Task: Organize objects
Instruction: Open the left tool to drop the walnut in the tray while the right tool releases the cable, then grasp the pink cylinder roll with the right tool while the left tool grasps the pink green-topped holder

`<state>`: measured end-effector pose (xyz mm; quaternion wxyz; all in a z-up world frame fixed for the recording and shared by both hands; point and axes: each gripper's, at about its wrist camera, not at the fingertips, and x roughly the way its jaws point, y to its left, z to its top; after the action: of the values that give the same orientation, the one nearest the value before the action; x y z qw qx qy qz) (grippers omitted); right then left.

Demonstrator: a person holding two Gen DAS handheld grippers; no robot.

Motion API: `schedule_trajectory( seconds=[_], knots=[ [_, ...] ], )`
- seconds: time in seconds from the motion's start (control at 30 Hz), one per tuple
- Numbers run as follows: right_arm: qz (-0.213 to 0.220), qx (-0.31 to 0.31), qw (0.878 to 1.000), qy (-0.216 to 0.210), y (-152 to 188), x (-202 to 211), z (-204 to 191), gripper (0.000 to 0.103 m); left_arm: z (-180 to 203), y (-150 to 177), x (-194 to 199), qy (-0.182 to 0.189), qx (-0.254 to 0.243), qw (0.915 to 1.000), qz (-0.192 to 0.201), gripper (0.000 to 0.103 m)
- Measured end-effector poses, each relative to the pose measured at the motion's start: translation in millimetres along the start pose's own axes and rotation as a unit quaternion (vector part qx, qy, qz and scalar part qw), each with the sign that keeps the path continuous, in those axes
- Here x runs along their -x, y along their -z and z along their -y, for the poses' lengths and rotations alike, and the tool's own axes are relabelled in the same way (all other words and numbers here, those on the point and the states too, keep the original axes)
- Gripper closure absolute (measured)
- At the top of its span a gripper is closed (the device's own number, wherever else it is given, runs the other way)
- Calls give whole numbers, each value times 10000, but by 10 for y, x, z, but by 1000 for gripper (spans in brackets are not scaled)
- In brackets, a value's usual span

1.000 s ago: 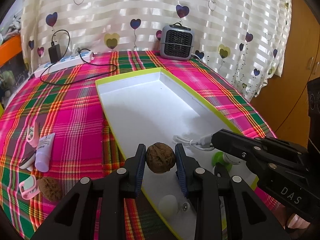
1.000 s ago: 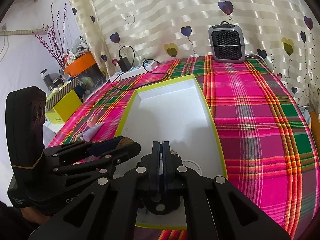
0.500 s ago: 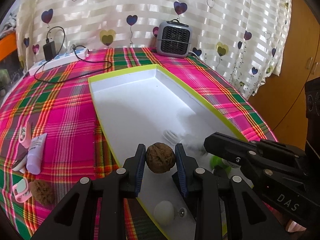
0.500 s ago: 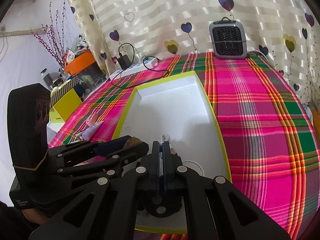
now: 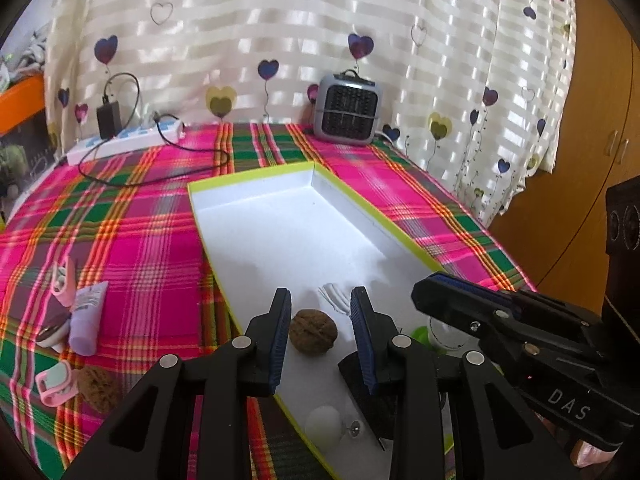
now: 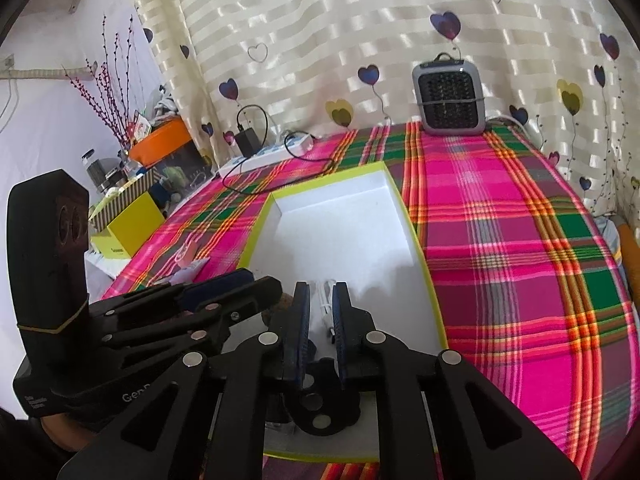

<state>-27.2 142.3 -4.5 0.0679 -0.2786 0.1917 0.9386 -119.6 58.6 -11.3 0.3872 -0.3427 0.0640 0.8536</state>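
Left wrist view: the left gripper (image 5: 320, 320) sits low in the centre of the frame, jaws spread. The walnut (image 5: 313, 332) lies between them on the white floor of the tray (image 5: 256, 178), close against the left pad with a clear gap to the right pad, so nothing pinches it; the jaws have just been opening a little further. The tray, a shallow box with a lime-green rim, runs from the lower centre toward the upper middle over the plaid tablecloth (image 5: 132, 240). Just past the fingertips lies a coiled white cable (image 5: 334, 298). At the bottom edge a white ball (image 5: 323, 426) rests inside the tray beside a small metal pin (image 5: 354, 425). The right gripper (image 5: 430, 290) reaches in from the lower right. On the cloth at lower left lie a second walnut (image 5: 98, 390), a pink clip (image 5: 54, 386), and a lilac tube (image 5: 86, 320). A grey heater (image 5: 347, 108) stands at upper centre (against the heart-print curtain), a power strip (image 5: 128, 142) at upper left.

Right wrist view: the right gripper (image 6: 320, 300) occupies the lower centre with its jaws slightly parted, having just been opening; the white cable (image 6: 325, 296) shows in the gap, and no pad visibly presses on it. The left gripper (image 6: 256, 284) crosses in from the lower left over the tray (image 6: 416, 240).
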Motion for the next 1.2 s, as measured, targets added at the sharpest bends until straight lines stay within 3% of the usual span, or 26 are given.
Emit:
schedule_trajectory(
  seconds=[0.03, 0.1, 0.13, 0.17, 0.3, 0.47, 0.8, 1.2],
  knots=[
    [38, 16, 10000, 22, -3, 22, -13, 88, -13, 7, 25, -19, 28, 10000, 10, 74],
    [95, 42, 9999, 79, -8, 63, -45, 70, -47, 21, 125, -17, 144, 9999, 90, 74],
    [137, 62, 9998, 107, -12, 87, -66, 55, -60, 27, 162, -49, 145, 9998, 127, 74],
    [192, 88, 9997, 131, -12, 120, -90, 49, -72, 46, 224, -134, 140, 9996, 194, 74],
    [276, 238, 9993, 66, -4, 194, -235, 49, -187, 142, 396, -150, 274, 9991, 274, 74],
    [184, 629, 9978, -129, 78, 161, -502, 49, -450, 302, 609, -425, 453, 9974, 374, 74],
    [-262, 1390, 9879, -639, 234, -43, -1051, 49, -1097, 514, 923, -1021, 703, 9913, 452, 74],
    [-937, 2094, 9709, -682, 406, -390, -1396, 49, -1576, 639, 921, -979, 878, 9911, 189, 74]
  ],
)
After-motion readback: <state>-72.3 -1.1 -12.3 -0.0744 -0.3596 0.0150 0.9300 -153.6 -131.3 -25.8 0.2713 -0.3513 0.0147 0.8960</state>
